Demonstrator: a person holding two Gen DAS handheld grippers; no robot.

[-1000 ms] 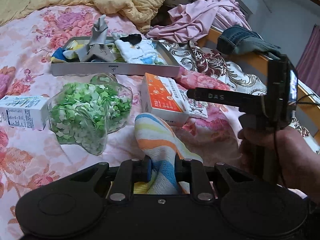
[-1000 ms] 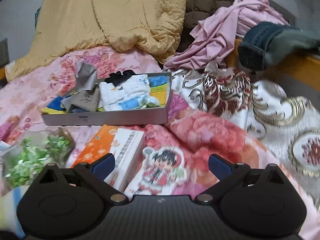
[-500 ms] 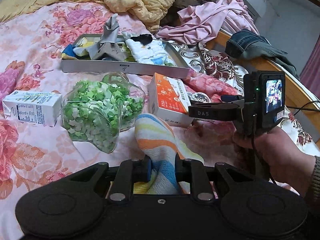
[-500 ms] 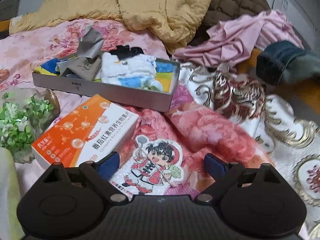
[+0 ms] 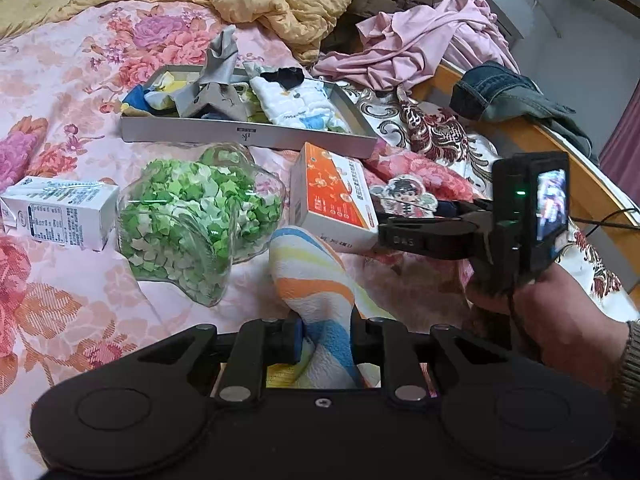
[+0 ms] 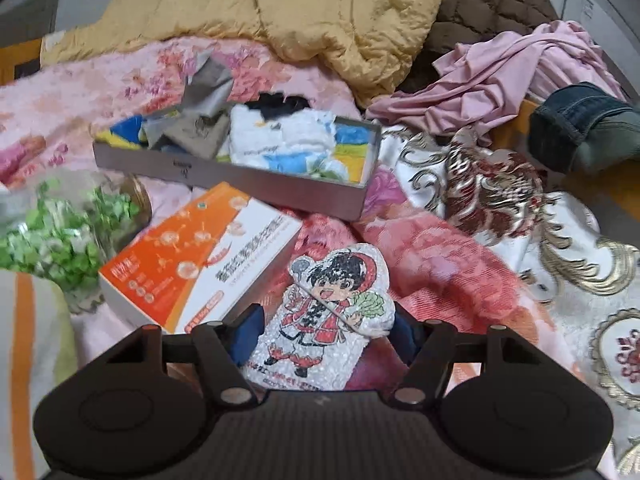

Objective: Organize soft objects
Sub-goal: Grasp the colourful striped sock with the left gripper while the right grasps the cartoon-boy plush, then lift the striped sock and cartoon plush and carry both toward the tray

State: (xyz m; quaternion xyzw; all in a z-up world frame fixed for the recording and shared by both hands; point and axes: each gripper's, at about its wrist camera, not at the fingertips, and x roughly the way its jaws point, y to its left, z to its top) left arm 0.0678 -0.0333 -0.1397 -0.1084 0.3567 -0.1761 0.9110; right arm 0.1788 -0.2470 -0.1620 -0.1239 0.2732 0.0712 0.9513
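Left gripper (image 5: 325, 340) pinching striped sock (image 5: 314, 276), lengthwise, pointing away

Flat, soft indoor light, nothing really casting shadows. Heavy fisheye bending at the edges, dark corners. Right wrist view's left side is motion-blurry.

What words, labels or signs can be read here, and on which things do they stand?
"DAS": on the right gripper, on its side.
Orange box: Chinese print, too blurred to read.
Milk carton: print too small.
Tray: small logo, unreadable.
Cartoon pouch: print blurred.
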